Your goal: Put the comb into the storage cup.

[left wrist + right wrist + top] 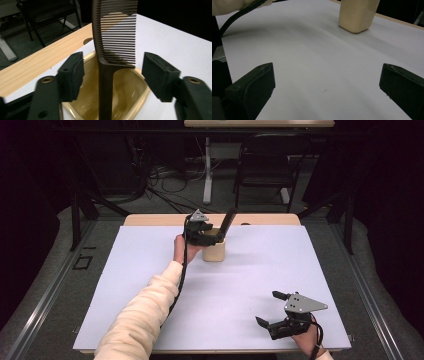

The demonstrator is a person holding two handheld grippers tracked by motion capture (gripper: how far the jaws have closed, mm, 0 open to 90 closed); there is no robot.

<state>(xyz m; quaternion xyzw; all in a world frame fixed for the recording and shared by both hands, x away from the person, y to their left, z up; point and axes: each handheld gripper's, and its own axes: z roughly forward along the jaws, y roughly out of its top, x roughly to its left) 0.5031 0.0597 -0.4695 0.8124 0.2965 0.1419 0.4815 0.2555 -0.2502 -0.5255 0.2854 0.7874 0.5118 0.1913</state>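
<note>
A dark brown comb (227, 221) stands tilted, teeth end up, in a cream cup (214, 251) at the far middle of the white sheet. My left gripper (212, 233) hovers over the cup's rim. In the left gripper view the comb (117, 32) rises between the jaws of my left gripper (113, 75), which stand open with a gap on each side of it, above the cup (130, 85). My right gripper (267, 308) rests open near the front right with nothing between its jaws. In the right gripper view my right gripper (327, 92) faces the cup (357, 15) across bare sheet.
A white sheet (150, 270) covers most of the table, with a wooden strip (160, 219) showing along the far edge. Beyond the table stand a black chair (265, 162) and a desk leg (207, 175) among floor cables. The left sleeve (145, 310) crosses the front left.
</note>
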